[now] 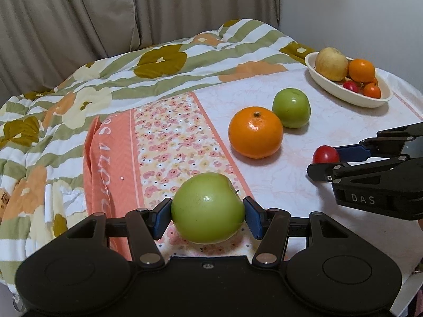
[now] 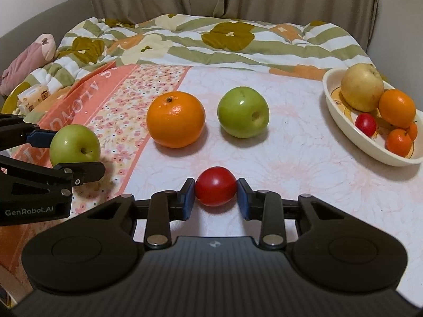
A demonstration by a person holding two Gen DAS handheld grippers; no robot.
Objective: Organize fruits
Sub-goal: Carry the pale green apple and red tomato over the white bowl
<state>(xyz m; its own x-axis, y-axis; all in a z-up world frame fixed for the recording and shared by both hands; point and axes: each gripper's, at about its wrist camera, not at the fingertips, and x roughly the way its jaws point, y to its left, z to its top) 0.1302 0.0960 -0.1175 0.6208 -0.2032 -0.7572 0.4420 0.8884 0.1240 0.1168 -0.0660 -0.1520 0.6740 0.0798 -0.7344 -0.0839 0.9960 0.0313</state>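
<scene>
Two fruits are held: the left gripper [image 1: 208, 212] squeezes a green apple [image 1: 208, 207] low in its frame, and the right gripper [image 2: 216, 194] pinches a red fruit [image 2: 215, 185] between its fingers. Both seem meant for the white bowl [image 2: 351, 132] at the right edge, where other fruits already sit together.

The left gripper [image 1: 207, 210] points downward, its jaws closed on a green apple [image 1: 207, 208]. Right of it, the right gripper [image 2: 215, 194] clamps a small red fruit [image 2: 215, 186].

Bowl [image 2: 343, 121] rim cut by the right edge (smallest orange fruit [image 2: 413, 131] half hidden behind its neighbours).
</scene>
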